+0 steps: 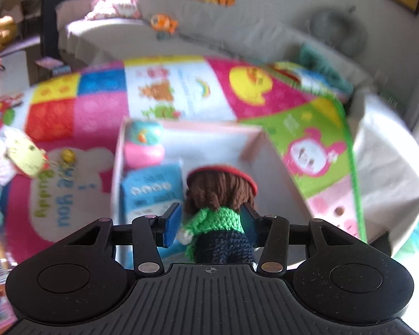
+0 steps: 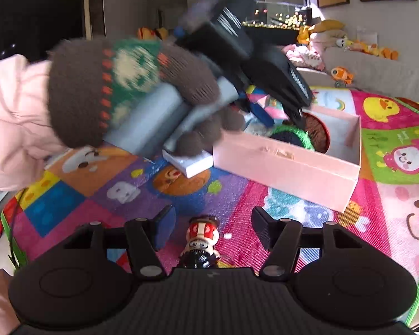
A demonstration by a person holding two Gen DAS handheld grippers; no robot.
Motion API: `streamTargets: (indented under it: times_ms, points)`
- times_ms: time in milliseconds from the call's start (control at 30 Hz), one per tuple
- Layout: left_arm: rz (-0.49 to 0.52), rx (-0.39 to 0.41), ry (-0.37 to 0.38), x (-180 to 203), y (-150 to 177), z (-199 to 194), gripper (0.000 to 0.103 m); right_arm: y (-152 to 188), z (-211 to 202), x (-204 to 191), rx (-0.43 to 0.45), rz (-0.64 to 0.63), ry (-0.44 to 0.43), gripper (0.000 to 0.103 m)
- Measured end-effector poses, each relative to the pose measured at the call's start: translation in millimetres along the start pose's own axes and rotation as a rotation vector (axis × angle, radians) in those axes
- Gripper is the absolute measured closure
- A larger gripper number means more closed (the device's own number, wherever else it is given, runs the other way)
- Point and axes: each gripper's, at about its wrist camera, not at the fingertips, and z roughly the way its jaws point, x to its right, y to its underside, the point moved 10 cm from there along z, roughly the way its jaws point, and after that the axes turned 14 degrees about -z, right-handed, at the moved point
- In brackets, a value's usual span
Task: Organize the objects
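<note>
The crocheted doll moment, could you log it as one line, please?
left claw: holding crocheted doll over pink box | right claw: open above figurine

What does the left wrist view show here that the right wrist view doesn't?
Only the left wrist view shows the blue carton and pink-and-teal toy inside the pink box, and the left claw around the crochet doll.

Only the right wrist view shows the gloved hand and a small figurine between the right claw fingers, untouched.

Both show box, doll and play mat.
</note>
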Motion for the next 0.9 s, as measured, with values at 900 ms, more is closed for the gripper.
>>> streamTargets:
  times_ms: [900]
  points:
    - [-0.220,0.195,-0.010,-182,93,-161,0.053,-160,69,142,-0.001,-0.192,0.325,0.036]
